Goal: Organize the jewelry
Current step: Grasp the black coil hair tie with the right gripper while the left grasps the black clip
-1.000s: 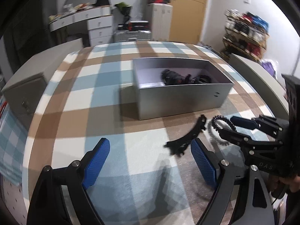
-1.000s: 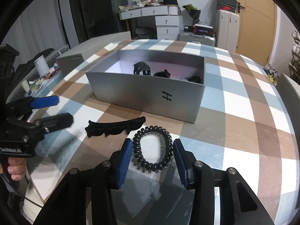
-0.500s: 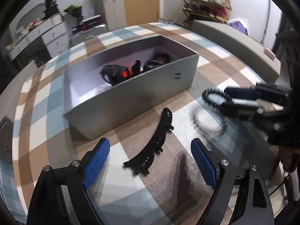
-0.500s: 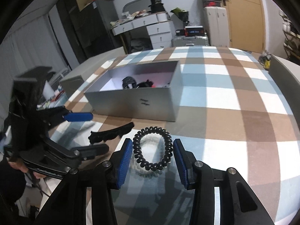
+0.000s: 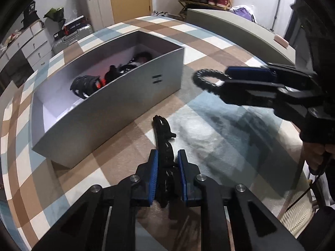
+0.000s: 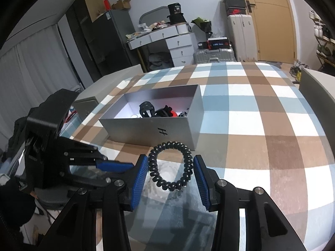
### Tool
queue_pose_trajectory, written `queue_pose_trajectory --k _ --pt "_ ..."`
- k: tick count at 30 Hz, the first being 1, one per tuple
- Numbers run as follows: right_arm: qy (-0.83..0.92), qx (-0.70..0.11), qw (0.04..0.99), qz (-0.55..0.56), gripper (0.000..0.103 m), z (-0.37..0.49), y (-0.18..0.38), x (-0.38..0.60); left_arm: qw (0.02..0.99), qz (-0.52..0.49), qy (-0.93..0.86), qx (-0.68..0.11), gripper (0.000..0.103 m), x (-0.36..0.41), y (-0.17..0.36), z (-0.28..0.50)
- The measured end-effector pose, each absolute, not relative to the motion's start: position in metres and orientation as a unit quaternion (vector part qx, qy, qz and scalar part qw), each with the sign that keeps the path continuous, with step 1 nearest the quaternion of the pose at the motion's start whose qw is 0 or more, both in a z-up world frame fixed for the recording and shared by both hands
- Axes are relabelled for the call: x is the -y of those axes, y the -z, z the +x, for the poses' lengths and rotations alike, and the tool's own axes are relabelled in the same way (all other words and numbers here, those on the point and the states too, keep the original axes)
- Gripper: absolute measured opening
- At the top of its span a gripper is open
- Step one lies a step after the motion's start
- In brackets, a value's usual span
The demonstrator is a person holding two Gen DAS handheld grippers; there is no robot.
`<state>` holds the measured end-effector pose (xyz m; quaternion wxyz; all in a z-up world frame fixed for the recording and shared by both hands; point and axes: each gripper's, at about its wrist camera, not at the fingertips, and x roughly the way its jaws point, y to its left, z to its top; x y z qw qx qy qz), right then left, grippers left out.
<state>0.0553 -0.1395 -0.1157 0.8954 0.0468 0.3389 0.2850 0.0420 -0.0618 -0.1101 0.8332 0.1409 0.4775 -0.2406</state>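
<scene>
While right gripper (image 6: 170,174) pinches spiral hair tie (image 6: 170,165) aloft for box (image 5: 125,96), left gripper (image 5: 167,167) jaws closing around black hair clip (image 5: 164,140) on table.

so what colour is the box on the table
Silver-grey outside, white inside; the box shows best in the right wrist view.

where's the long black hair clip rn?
In the left wrist view, the long black hair clip lies on the checked tablecloth between the closing left gripper pads, just in front of the grey box.
</scene>
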Motion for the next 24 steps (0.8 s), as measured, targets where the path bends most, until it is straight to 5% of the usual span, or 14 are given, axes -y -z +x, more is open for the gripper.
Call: queue_pose_trajectory --k 24 --pt "-0.318 -0.255 0.911 0.053 0.045 0.056 0.059 0.125 0.895 0.071 0.234 -0.373 0.014 0.029 0.033 0.035"
